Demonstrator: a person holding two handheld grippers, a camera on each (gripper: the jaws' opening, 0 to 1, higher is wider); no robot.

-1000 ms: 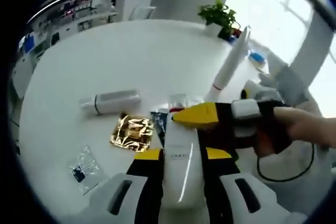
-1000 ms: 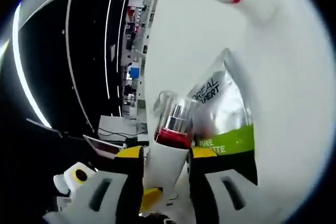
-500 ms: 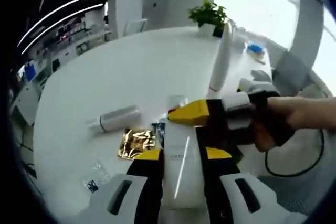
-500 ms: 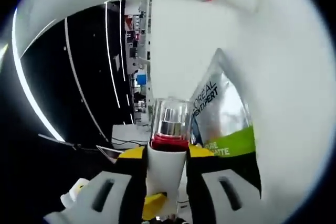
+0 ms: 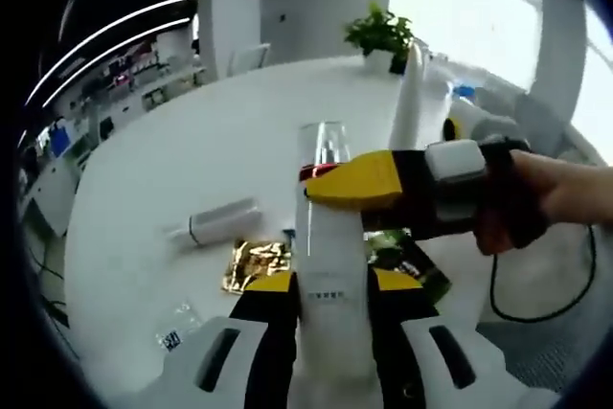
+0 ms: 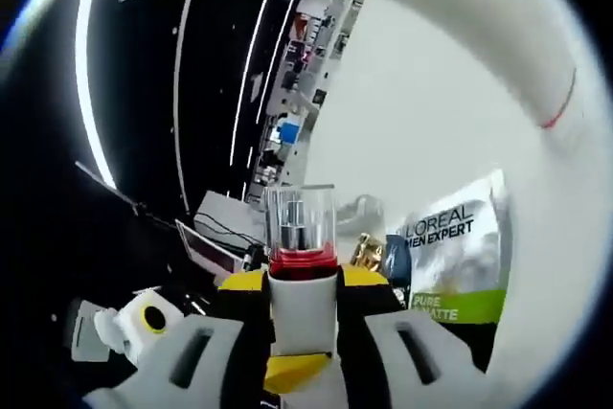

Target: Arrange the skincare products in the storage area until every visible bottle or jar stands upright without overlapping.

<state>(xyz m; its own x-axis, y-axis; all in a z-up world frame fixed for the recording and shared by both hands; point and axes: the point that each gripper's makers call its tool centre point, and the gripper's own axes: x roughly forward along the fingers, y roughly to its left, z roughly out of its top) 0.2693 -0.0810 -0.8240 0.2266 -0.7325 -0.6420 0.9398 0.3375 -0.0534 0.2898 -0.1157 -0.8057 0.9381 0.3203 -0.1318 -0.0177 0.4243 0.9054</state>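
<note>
2 grippers clamp 1 white bottle.

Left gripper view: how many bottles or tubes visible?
3: white bottle gripped between both grippers; tall white tube standing behind; silver tube lying on the table. Others may be hidden.

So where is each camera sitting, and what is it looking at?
Left gripper view: rides on the left gripper, looking across the white table; the right gripper and a hand enter from the right.
Right gripper view: rides on the right gripper, rolled sideways, facing the L'Oreal sachet.
Shared: the white bottle with clear cap, gripped by both pairs of jaws.
</note>
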